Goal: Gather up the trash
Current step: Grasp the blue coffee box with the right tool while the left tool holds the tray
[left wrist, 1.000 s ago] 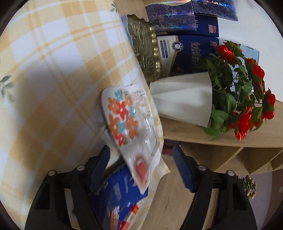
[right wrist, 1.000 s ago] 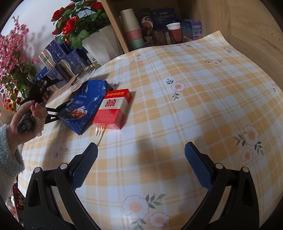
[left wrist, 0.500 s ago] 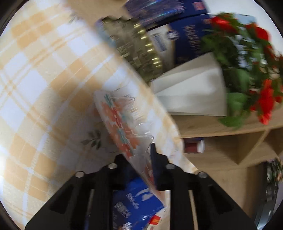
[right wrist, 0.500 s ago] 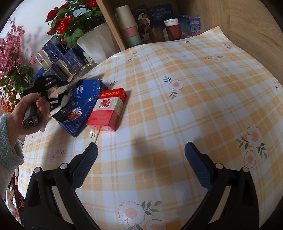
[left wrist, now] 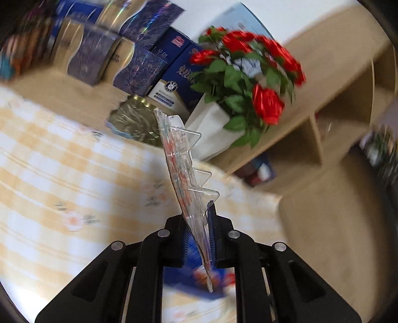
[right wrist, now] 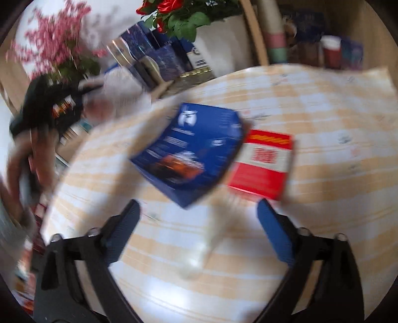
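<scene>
Left gripper (left wrist: 197, 239) jaws closing, clamped on clear plastic blister pack (left wrist: 185, 174), held above checked tablecloth (left wrist: 62, 174). Right gripper (right wrist: 197, 229) empty, jaws closing, near blue box (right wrist: 191, 151) and red box (right wrist: 263, 166). I'd centre blue box before pinching.

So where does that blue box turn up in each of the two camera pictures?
Left wrist view: the blue box is only a blurred sliver at bottom centre, behind the left gripper and the clear plastic tray it pinches.
Right wrist view: the box lies in plain sight at centre, on the checked tablecloth, beside the red box.
Shared landmark: the red roses in their white pot.
</scene>
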Tool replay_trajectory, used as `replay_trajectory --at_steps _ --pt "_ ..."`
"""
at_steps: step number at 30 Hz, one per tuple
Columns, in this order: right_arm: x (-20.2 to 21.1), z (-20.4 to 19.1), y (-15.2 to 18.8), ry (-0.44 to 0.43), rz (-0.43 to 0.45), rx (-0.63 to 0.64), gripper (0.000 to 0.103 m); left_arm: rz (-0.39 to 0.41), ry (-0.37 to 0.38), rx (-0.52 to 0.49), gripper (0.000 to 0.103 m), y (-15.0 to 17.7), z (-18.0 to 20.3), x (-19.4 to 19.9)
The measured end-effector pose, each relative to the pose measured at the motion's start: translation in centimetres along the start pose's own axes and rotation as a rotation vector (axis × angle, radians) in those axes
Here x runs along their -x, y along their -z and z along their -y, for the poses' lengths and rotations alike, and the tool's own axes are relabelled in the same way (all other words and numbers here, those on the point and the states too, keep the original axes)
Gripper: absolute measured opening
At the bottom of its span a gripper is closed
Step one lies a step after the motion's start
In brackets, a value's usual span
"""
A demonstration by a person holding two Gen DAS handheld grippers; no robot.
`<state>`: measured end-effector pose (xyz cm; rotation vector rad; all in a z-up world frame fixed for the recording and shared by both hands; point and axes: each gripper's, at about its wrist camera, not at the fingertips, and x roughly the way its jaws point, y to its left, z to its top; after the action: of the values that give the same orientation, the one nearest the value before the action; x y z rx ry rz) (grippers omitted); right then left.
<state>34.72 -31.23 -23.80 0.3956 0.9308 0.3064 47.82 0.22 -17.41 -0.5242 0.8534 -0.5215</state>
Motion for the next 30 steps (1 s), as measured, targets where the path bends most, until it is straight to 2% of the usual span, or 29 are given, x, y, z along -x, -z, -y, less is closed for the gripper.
replay_trajectory --at_steps 3,6,11,13,18,23,26,28,30 --pt "-1.6 0.3 -0.3 -0.056 -0.006 -0.117 0.082 -0.042 -0.044 -0.027 0.013 1.1 -0.7 1.0" --pt "-2.6 0.8 -0.8 -0.075 0.000 -0.208 0.080 -0.070 -0.094 -0.072 0.013 2.1 -1.2 1.9" --pt "-3.8 1.4 -2.0 -0.038 -0.007 -0.229 0.080 -0.139 -0.142 -0.155 0.013 3.6 -1.1 1.8" --pt "-4.4 2.0 -2.6 -0.009 -0.014 -0.238 0.080 -0.191 -0.152 -0.191 0.013 4.6 -0.7 0.9" --pt "-5.6 3.0 -4.1 0.002 -0.010 -0.272 0.080 -0.255 -0.140 -0.267 0.010 5.8 0.6 -0.9" --pt "-6.7 3.3 -5.2 -0.021 -0.004 -0.296 0.080 -0.277 -0.104 -0.266 0.010 5.6 1.4 -2.0" --pt "-7.0 3.9 -5.5 -0.053 0.011 -0.339 0.079 -0.285 -0.110 -0.256 0.010 5.4 1.2 -2.6" --pt "-7.1 4.1 -5.7 -0.060 -0.006 -0.373 0.067 -0.288 -0.109 -0.245 0.011 5.4 1.1 -2.7" --pt "-6.5 4.1 -5.9 -0.095 0.011 -0.389 0.063 -0.294 -0.106 -0.230 0.011 5.5 0.8 -2.7"
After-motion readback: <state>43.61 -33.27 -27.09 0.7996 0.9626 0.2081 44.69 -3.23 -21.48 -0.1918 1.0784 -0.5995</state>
